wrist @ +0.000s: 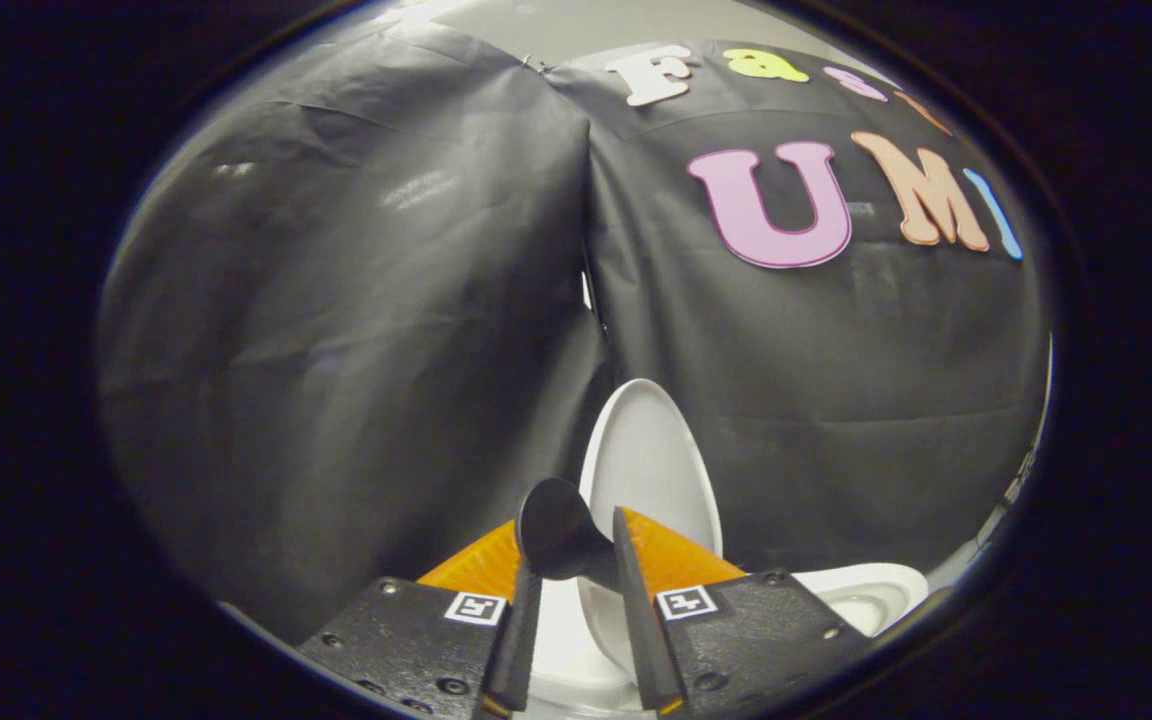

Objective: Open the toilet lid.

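Both fingers [626, 560] clasp the raised toilet lid's [648, 465] knob [554, 530].

Gripper closed on a knob, lid raised.

Low in the frame's centre, the gripper [576, 560] has both fingers pressed on a dark flared knob [556, 535]. Just beyond, the white lid [648, 455] stands upright against the black wall [336, 330]; the bowl [861, 595] shows at lower right.
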